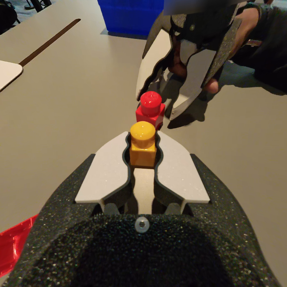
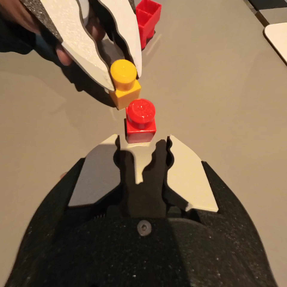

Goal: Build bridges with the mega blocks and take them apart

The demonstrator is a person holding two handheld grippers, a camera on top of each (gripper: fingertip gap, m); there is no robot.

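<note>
My left gripper (image 1: 142,136) is shut on a yellow single-stud block (image 1: 142,149); it also shows in the right wrist view (image 2: 125,87), held just at the table. A red single-stud block (image 1: 150,111) stands upright on the table right beyond it, also seen in the right wrist view (image 2: 140,124). My right gripper (image 2: 143,138) is open and empty, its fingertips either side of the red block's near face. In the left wrist view the right gripper (image 1: 155,107) reaches down from the far side, one finger behind the red block.
A second red block (image 2: 146,23) lies on its side with its hollow underside showing, beyond the left gripper. A blue bin (image 1: 132,15) stands at the table's far edge. A white board corner (image 2: 278,40) lies to the right. A red strip (image 1: 14,242) lies near the left gripper. Tip to tip, the grippers are about 6 cm apart.
</note>
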